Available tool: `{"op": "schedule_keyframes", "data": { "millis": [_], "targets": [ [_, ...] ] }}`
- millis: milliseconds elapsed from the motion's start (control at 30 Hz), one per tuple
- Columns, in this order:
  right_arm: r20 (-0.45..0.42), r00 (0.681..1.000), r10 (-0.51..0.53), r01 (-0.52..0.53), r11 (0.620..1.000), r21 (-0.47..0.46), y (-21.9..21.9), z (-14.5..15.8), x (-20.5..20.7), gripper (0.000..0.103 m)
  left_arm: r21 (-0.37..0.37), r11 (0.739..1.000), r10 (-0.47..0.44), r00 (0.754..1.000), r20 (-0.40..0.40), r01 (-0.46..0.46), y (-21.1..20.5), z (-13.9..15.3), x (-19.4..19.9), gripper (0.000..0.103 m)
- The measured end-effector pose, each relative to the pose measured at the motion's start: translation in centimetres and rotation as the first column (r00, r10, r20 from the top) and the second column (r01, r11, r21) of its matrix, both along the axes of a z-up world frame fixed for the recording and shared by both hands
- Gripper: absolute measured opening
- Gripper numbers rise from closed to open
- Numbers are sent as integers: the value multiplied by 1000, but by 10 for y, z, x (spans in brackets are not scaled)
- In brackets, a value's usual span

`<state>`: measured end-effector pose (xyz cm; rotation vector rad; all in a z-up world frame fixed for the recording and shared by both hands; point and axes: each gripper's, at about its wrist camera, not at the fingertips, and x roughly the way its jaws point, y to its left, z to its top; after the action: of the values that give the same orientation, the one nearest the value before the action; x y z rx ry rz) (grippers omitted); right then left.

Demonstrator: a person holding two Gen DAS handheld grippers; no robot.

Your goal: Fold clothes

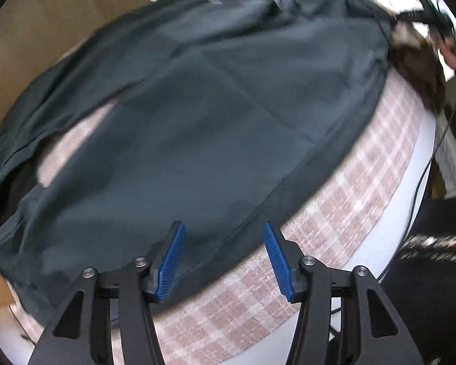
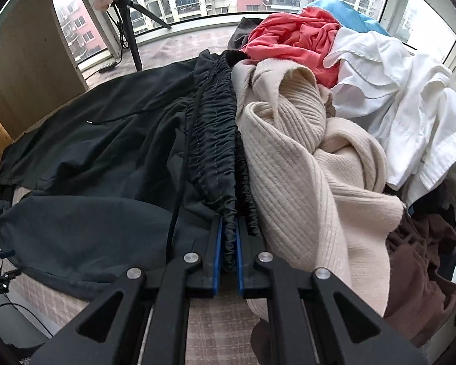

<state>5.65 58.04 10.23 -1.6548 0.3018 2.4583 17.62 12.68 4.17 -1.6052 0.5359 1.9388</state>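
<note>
A dark grey garment (image 1: 197, 115) lies spread over a table with a pink checked cloth (image 1: 364, 182). My left gripper (image 1: 222, 223) hangs over the garment's near hem, open, with nothing between its blue pads. In the right wrist view the same dark garment (image 2: 91, 152) stretches away to the left. Its gathered elastic waistband (image 2: 215, 140) runs straight toward the camera, with a black drawstring (image 2: 182, 167) beside it. My right gripper (image 2: 229, 222) is shut on the near end of that waistband, the bunched fabric pinched between the pads.
A pile of clothes sits right of the waistband: a beige ribbed knit (image 2: 304, 167), a coral garment (image 2: 288, 36), a white shirt (image 2: 395, 97) and a brown one (image 2: 419, 258). A tripod (image 2: 127, 15) stands by the window. A wooden panel (image 2: 24, 60) borders the left. Cables (image 1: 416, 194) hang off the table's edge.
</note>
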Motion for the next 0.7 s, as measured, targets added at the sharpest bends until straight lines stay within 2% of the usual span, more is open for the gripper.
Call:
{"op": "schedule_keyframes", "data": {
  "millis": [100,167,200,267,400,567,700],
  "targets": [
    [6,1000,9,-9,1000,3,1,-2,-1,8,-42,999,-10,1000,23,11,2,-12,-2,51],
    [7,1000,13,-13,1000,6,1,-3,-1,8,-60,998,0,1000,22,1,3,-15,-5,39],
    [8,1000,14,-14,1000,7,0,-4,-2,8,-67,998,5,1000,21,-3,3,-17,-6,37],
    [6,1000,17,-17,1000,8,0,-5,-1,8,-48,999,10,1000,27,-8,4,-13,-6,2],
    [-8,1000,11,-11,1000,-4,1,-2,0,8,-38,999,2,1000,-28,-4,7,6,0,2],
    [-69,998,1,-7,997,-74,-1,17,8,8,55,995,88,992,-92,-83,-17,65,11,1],
    [-94,996,7,-16,995,-95,-2,26,30,8,100,992,90,994,-66,-83,-48,82,37,2]
  ]
}}
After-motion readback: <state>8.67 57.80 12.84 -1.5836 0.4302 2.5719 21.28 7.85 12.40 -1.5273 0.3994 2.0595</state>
